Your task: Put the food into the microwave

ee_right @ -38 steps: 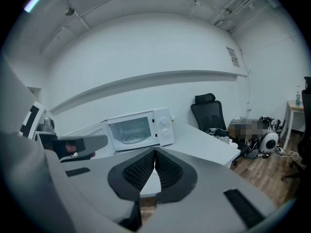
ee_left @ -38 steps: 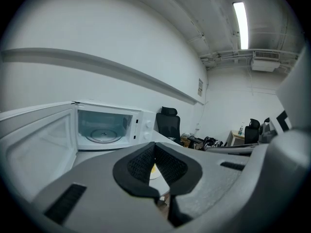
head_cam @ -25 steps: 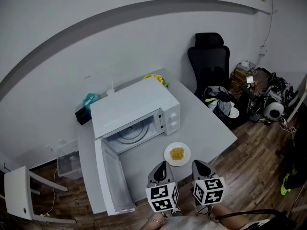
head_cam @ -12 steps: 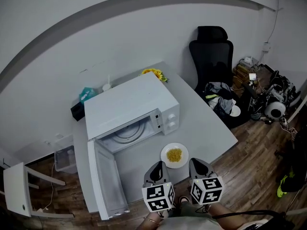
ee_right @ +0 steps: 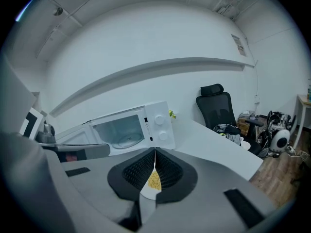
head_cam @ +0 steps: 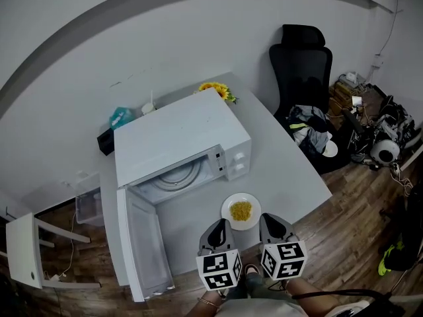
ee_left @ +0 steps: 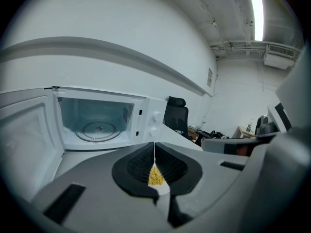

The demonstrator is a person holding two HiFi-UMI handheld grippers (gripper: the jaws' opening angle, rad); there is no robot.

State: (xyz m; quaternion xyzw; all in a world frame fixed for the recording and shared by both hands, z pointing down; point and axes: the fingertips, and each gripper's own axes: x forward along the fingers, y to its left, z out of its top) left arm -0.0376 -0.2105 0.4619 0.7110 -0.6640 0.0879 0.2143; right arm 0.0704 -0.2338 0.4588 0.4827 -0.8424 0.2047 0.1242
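A white plate with yellow food on it sits on the grey table, in front of the white microwave. The microwave's door hangs wide open to the left and the glass turntable shows inside. My left gripper and right gripper hover side by side just short of the plate, both shut with nothing held. In the left gripper view the food peeks through the closed jaws, with the microwave beyond. The right gripper view shows the food the same way.
A black office chair stands at the table's far right end, with bags and clutter on the wooden floor. Yellow flowers, a teal item and a black box sit behind the microwave. A white stool stands left.
The head view has shifted slightly; the microwave and plate sit a little lower and left in the frame. Both grippers stay shut near the plate.
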